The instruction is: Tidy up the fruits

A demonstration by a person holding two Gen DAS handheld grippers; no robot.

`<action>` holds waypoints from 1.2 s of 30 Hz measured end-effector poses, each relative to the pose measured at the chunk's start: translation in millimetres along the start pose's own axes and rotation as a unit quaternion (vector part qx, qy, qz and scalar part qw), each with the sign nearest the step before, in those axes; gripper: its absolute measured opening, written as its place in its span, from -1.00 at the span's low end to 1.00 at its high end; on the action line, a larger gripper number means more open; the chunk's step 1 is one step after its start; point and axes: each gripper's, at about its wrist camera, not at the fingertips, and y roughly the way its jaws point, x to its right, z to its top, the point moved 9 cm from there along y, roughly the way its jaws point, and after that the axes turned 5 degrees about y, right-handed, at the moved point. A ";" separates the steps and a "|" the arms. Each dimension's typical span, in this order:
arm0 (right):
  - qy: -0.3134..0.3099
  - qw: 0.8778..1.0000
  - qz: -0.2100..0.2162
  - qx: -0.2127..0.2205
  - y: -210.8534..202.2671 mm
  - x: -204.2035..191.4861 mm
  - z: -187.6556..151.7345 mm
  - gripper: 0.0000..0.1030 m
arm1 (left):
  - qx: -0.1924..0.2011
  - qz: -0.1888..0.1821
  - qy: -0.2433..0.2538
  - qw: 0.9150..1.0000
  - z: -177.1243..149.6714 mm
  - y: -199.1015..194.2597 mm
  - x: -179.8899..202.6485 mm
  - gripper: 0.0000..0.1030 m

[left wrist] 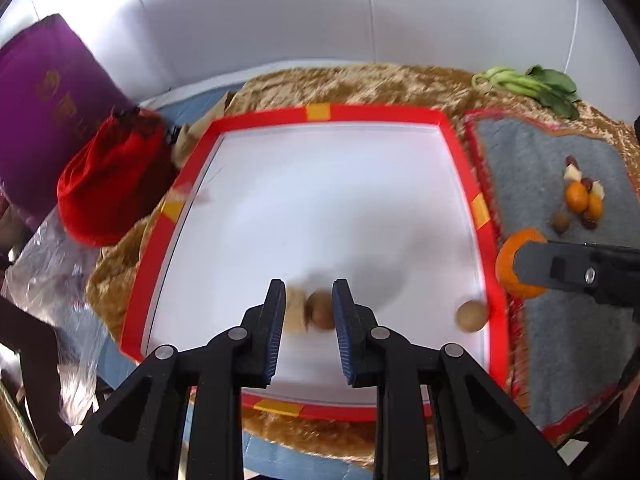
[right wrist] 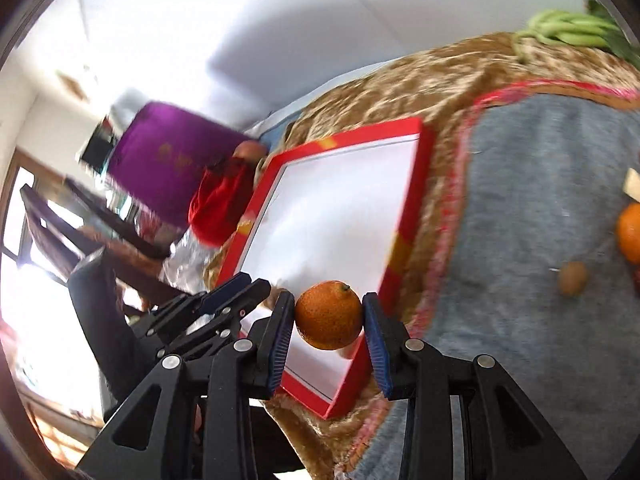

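Over the white tray (left wrist: 460, 152) with its red rim we carry two fruits at once. Our left hand-held gripper (left wrist: 309, 308) is nearly pressed together and pinches a small brown fruit (left wrist: 320, 309); the pads press on both its sides, so it hangs above the tray floor and does not roll. A pale piece (left wrist: 295, 312) shows just beside it behind the left finger; the picture is blurred there, and we cannot tell if it is held too or lies on the tray. A second brown fruit (left wrist: 472, 315) rests in the tray by the right rim, so we judge the tray is the place where the fruits are collected.

Our right hand-held gripper (right wrist: 329, 316) pinches an orange (right wrist: 329, 314) at its widest part, one pad on each side, stem end up. It hangs over the near right edge of the tray, between the tray and the gray mat (left wrist: 560, 320).

On the mat, well apart from the tray, the other fruits wait in a small heap (left wrist: 580, 196): small oranges, dark red ones, pale pieces and one more brown fruit. Green vegetables (left wrist: 528, 84) lie farther back on the brown cover (left wrist: 360, 80) of the table; being no fruit, they probably stay there.

We think the task is at an early stage, because most fruits are not yet in the tray. A round fruit may roll when we let it go, so we should set it low.
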 end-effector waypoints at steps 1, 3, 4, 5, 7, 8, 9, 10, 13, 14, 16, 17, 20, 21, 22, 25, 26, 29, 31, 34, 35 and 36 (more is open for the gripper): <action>-0.009 1.000 -0.005 -0.006 8.3 -4.9 -4.0 -0.31 | -0.004 0.000 0.001 1.000 -2.3 1.9 -0.6 -0.57; -0.022 0.999 -0.015 -0.019 22.8 -6.7 -13.7 -0.31 | -0.005 0.007 0.009 1.000 -6.5 1.6 -1.5 -0.57; -0.028 0.999 -0.018 -0.022 25.4 -5.8 -18.3 -0.31 | -0.006 0.009 0.013 1.000 -9.1 1.9 -0.3 -0.57; -0.035 0.999 -0.022 -0.026 31.7 -7.2 -21.6 -0.31 | -0.005 0.012 0.017 1.000 -9.8 2.9 -0.7 -0.57; -0.046 0.998 -0.036 -0.029 37.9 -5.0 -26.7 -0.29 | -0.005 0.007 0.014 1.000 -10.6 2.0 -2.1 -0.57; -0.049 0.998 -0.038 -0.030 41.7 -5.0 -26.2 -0.24 | -0.005 0.005 0.012 1.000 -10.3 1.7 -2.0 -0.57; -0.049 0.998 -0.040 -0.029 42.4 -5.2 -26.5 -0.24 | -0.005 0.006 0.010 1.000 -10.1 2.2 -2.8 -0.57; -0.045 0.998 -0.039 -0.029 41.9 -5.2 -26.1 -0.24 | -0.005 0.005 0.009 1.000 -9.1 2.4 -2.6 -0.57; -0.032 0.999 -0.029 -0.021 32.3 -7.1 -17.6 -0.19 | 0.000 0.000 0.005 1.000 -4.1 1.5 0.3 -0.51; -0.029 0.999 -0.028 -0.013 26.2 -7.3 -13.6 -0.19 | 0.005 -0.003 0.004 1.000 -1.1 -0.6 3.0 -0.41; -0.018 1.000 -0.018 0.005 7.4 -3.6 -3.3 -0.18 | 0.019 -0.005 0.007 1.000 6.0 -5.7 9.1 -0.28; -0.011 1.000 -0.016 0.015 -2.5 -0.5 2.1 -0.18 | 0.030 -0.007 0.012 0.999 10.6 -9.5 14.3 -0.17; 0.026 0.998 -0.004 0.051 -37.2 15.4 20.0 -0.14 | 0.062 -0.015 0.039 0.997 24.9 -20.3 38.9 0.00; 0.041 0.997 0.001 0.062 -49.3 22.4 25.0 -0.13 | 0.068 -0.017 0.046 0.996 27.8 -22.3 46.0 0.02; 0.059 0.995 0.004 0.076 -64.8 32.2 32.0 -0.13 | 0.074 -0.023 0.057 0.995 31.0 -24.0 55.0 0.02; 0.099 0.989 0.013 0.108 -100.8 54.7 46.0 -0.10 | 0.088 -0.034 0.074 0.993 39.4 -28.4 79.4 0.03; 0.109 0.987 0.013 0.119 -112.0 61.6 49.5 -0.09 | 0.094 -0.036 0.078 0.992 42.6 -30.9 86.5 0.03; 0.122 0.981 -0.007 0.153 -142.7 78.3 57.2 -0.07 | 0.121 -0.023 0.085 0.989 58.9 -41.3 107.2 0.06; 0.122 0.978 -0.029 0.166 -158.6 87.4 58.0 -0.06 | 0.135 -0.023 0.080 0.987 71.4 -50.5 119.0 0.09; 0.091 0.976 -0.072 0.182 -180.4 91.2 55.7 -0.06 | 0.173 -0.013 0.069 0.982 92.4 -75.0 137.6 0.33; 0.079 0.975 -0.085 0.187 -188.5 92.7 53.8 -0.06 | 0.187 -0.010 0.066 0.980 98.1 -83.3 142.9 0.46; 0.066 0.974 -0.098 0.194 -195.9 92.7 52.2 -0.06 | 0.200 -0.007 0.061 0.978 104.1 -91.4 148.1 0.54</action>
